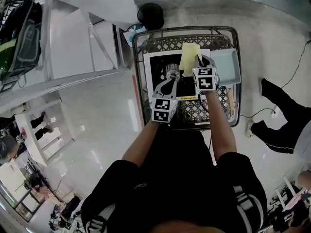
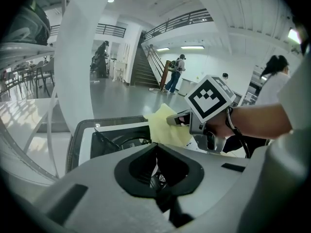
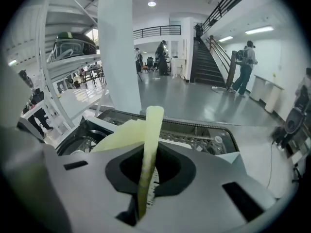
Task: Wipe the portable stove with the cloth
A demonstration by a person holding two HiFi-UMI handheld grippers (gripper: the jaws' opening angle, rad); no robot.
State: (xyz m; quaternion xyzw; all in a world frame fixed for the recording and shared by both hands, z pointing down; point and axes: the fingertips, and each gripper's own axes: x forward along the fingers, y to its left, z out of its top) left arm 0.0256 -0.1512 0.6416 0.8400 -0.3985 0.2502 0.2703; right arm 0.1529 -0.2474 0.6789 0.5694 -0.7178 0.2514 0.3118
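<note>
Yellow cloth, pinched edge-on in my right gripper, lies on the stove for wiping. My left gripper, jaws together and empty, waits at its near edge, probably to steady it.

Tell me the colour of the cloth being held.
Pale yellow; the cloth shows best in the right gripper view.

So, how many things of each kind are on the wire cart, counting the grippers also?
Portable stove: 1
Yellow cloth: 1
Pale tray: 1
Grippers: 2, the left gripper and the right gripper
Total: 5
</note>
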